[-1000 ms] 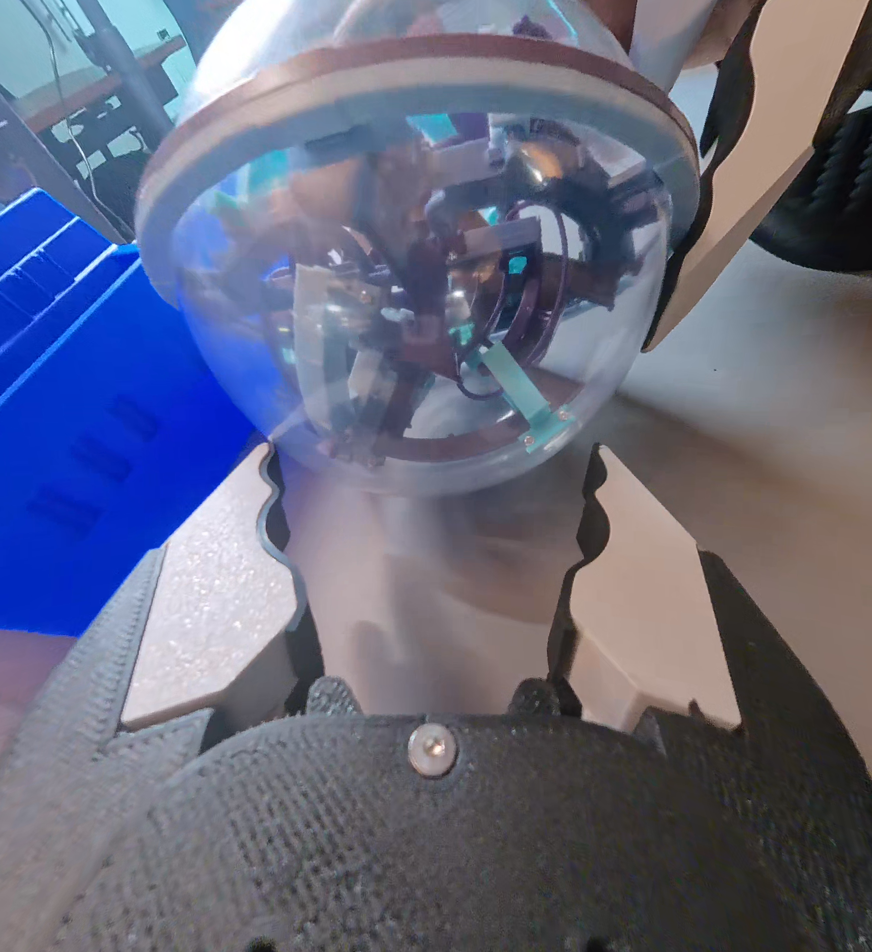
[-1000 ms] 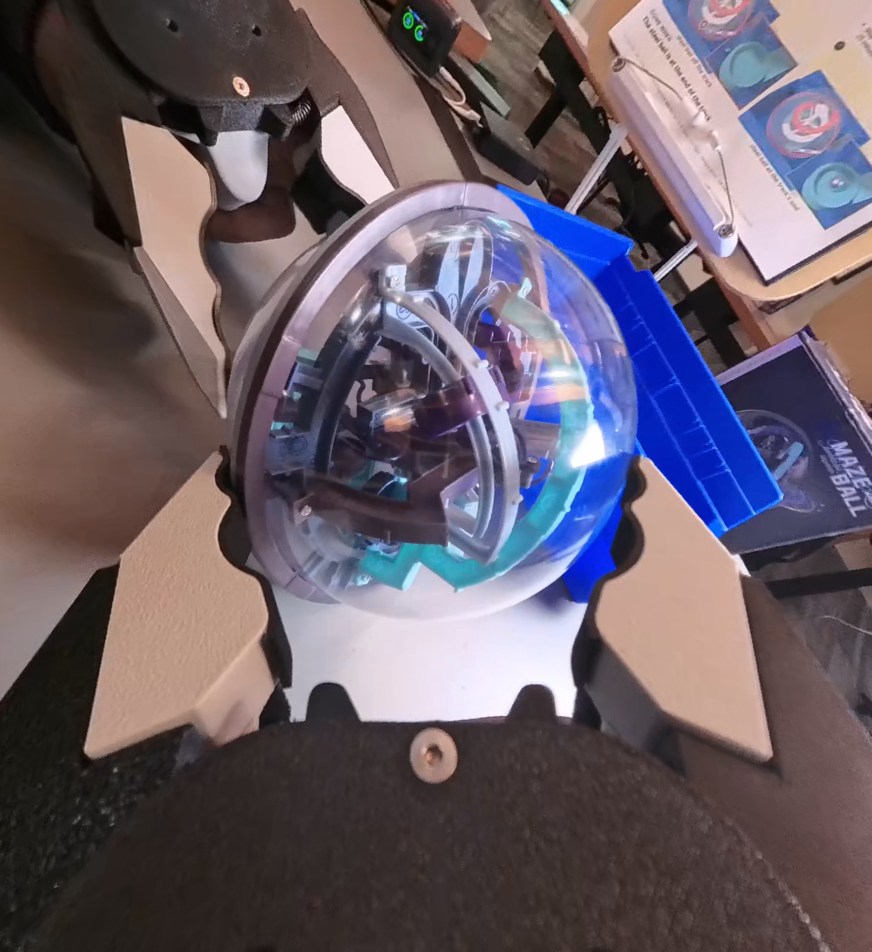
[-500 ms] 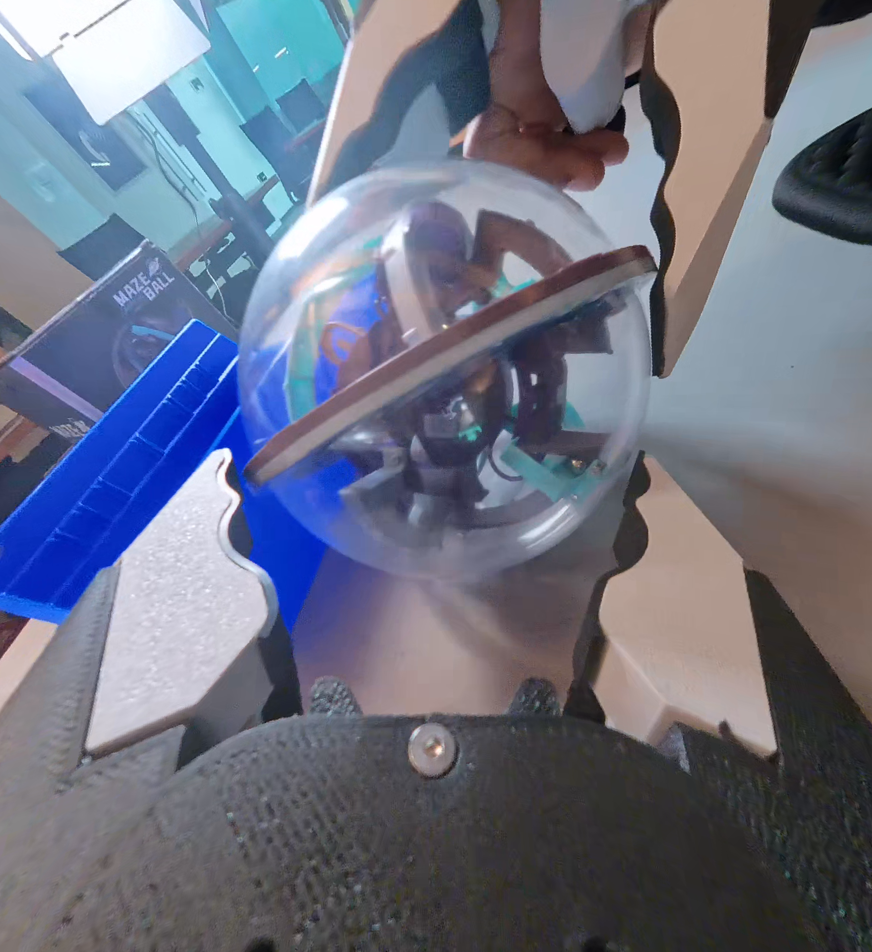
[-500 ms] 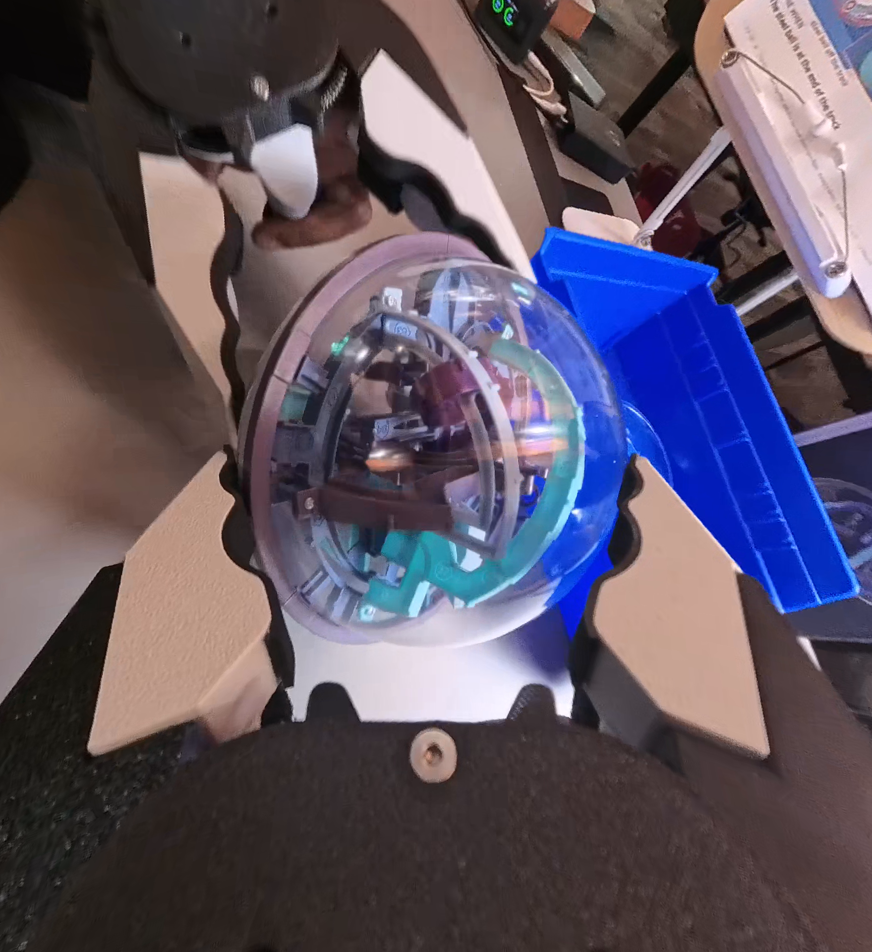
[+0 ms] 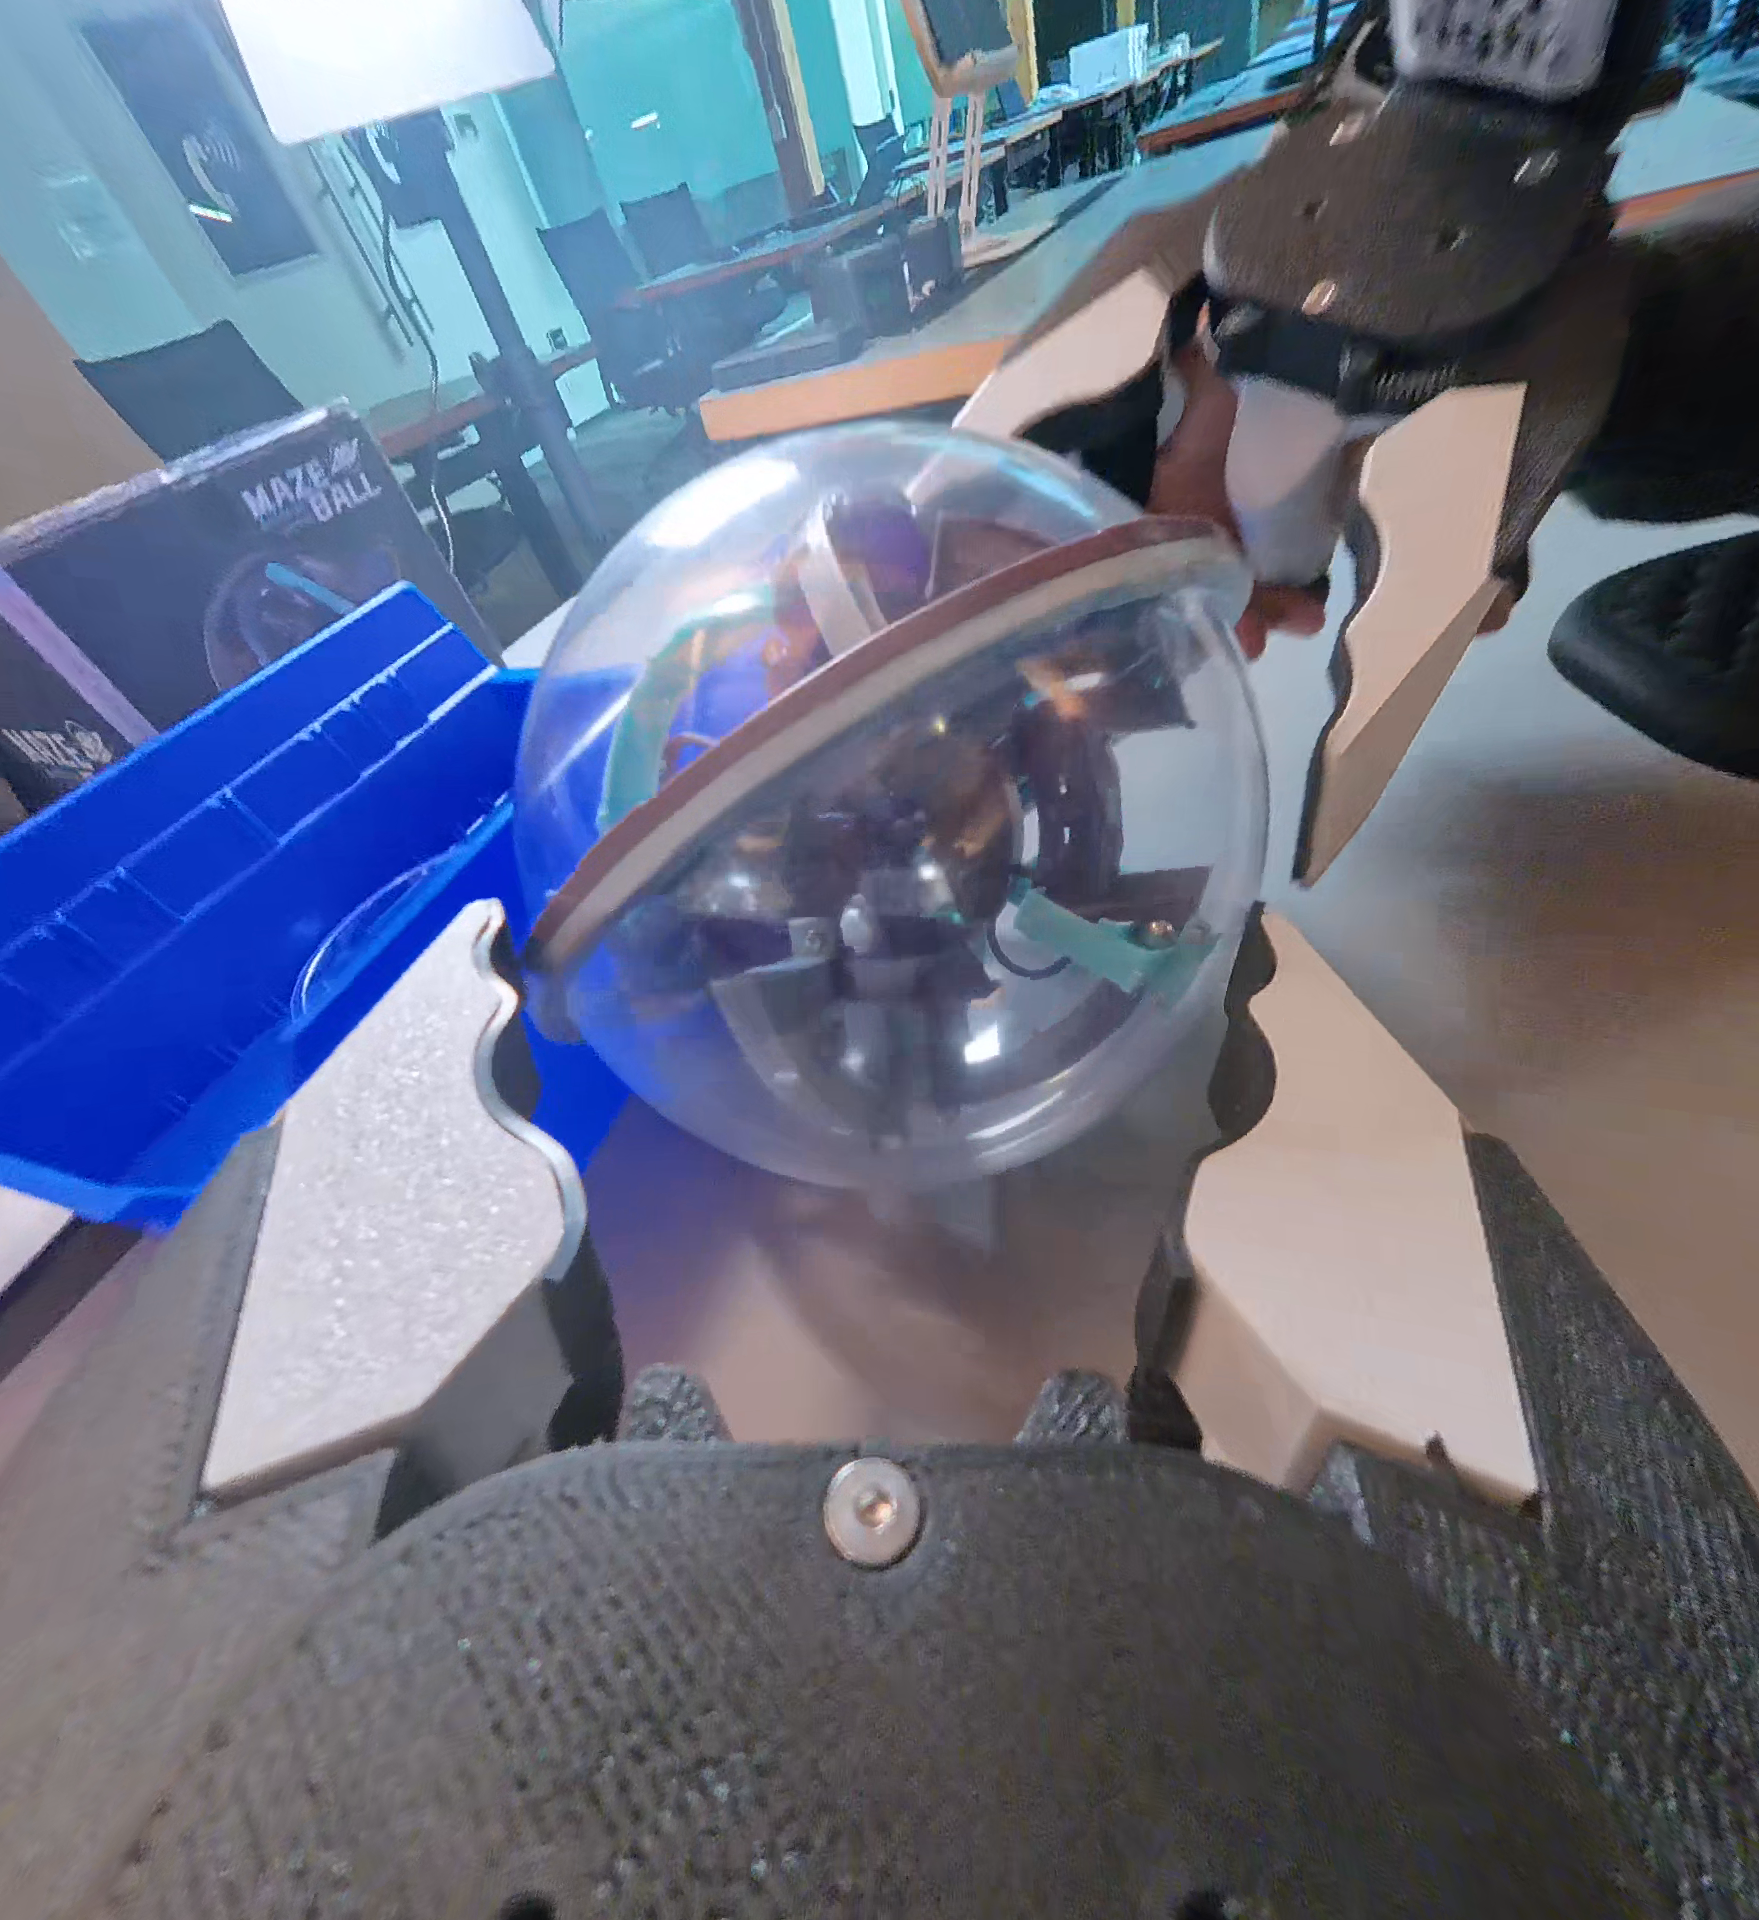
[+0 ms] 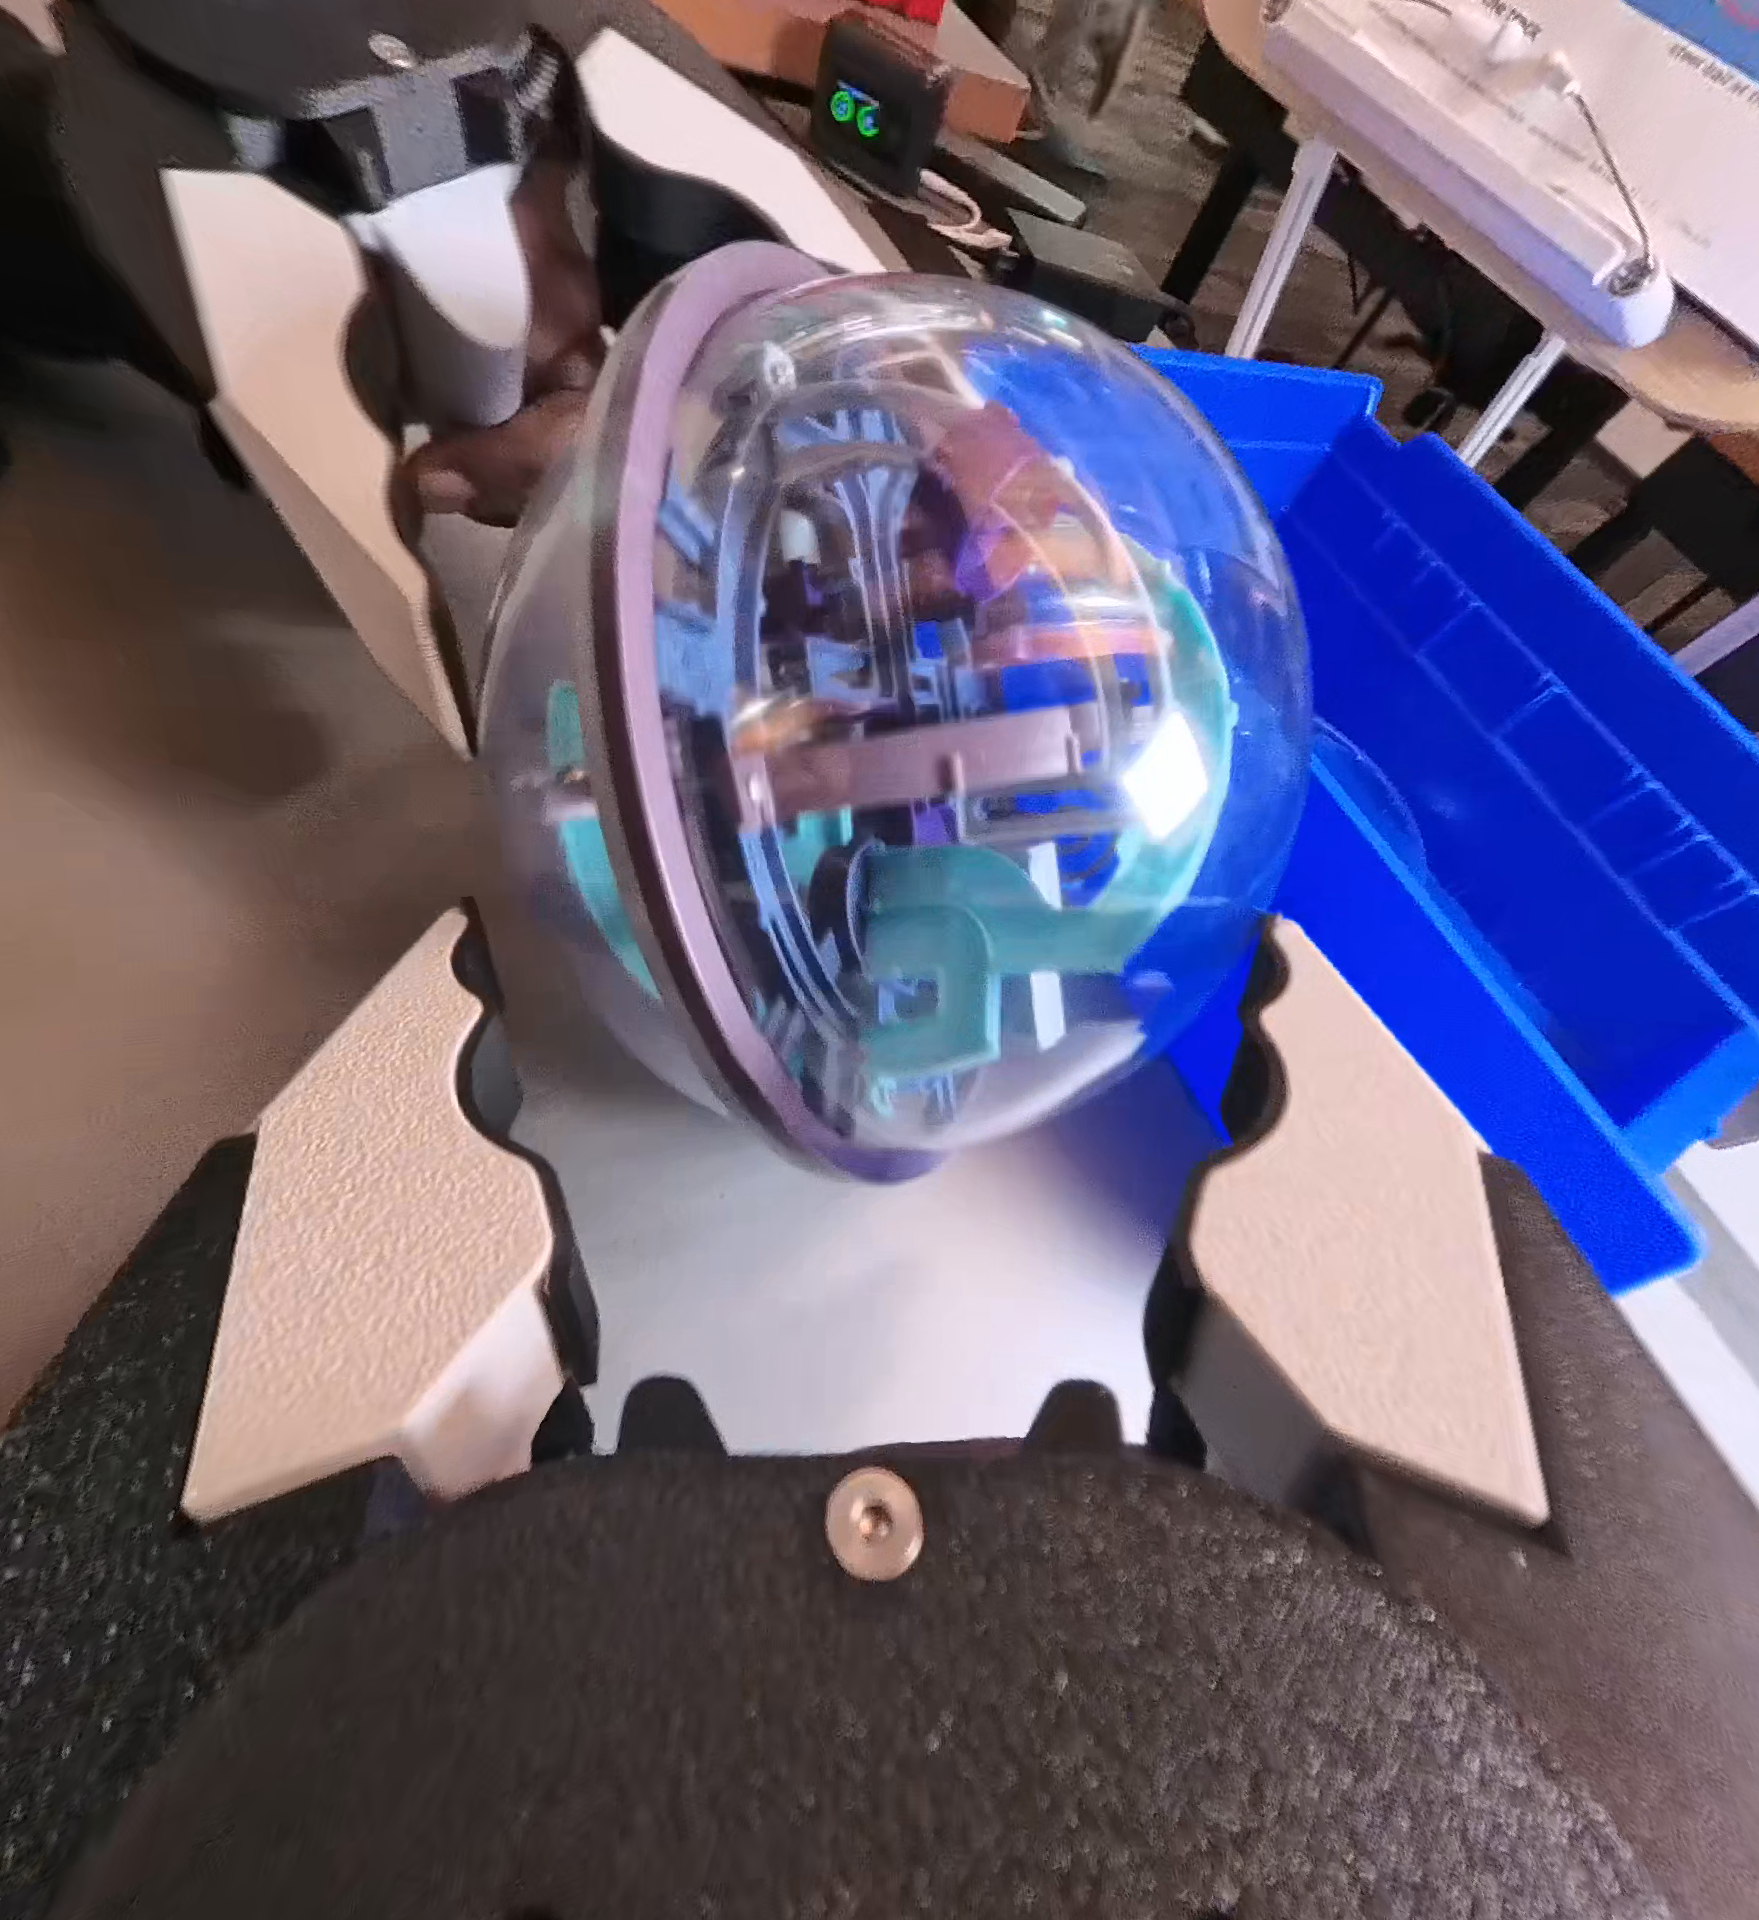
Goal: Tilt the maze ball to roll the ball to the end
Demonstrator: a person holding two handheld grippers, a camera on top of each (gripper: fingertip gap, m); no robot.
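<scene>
Pale tabletop (image 6: 179, 831), maze ball (image 6: 896, 717) between both jaws

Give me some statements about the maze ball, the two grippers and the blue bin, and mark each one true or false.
1. The maze ball is held between both grippers. True.
2. The blue bin is red. False: it is blue.
3. The ball's seam ring lies level. False: it is tilted.
4. The left gripper and the right gripper each have the ball between their fingers. True.
5. The ball's shell is opaque. False: it is clear.
</scene>
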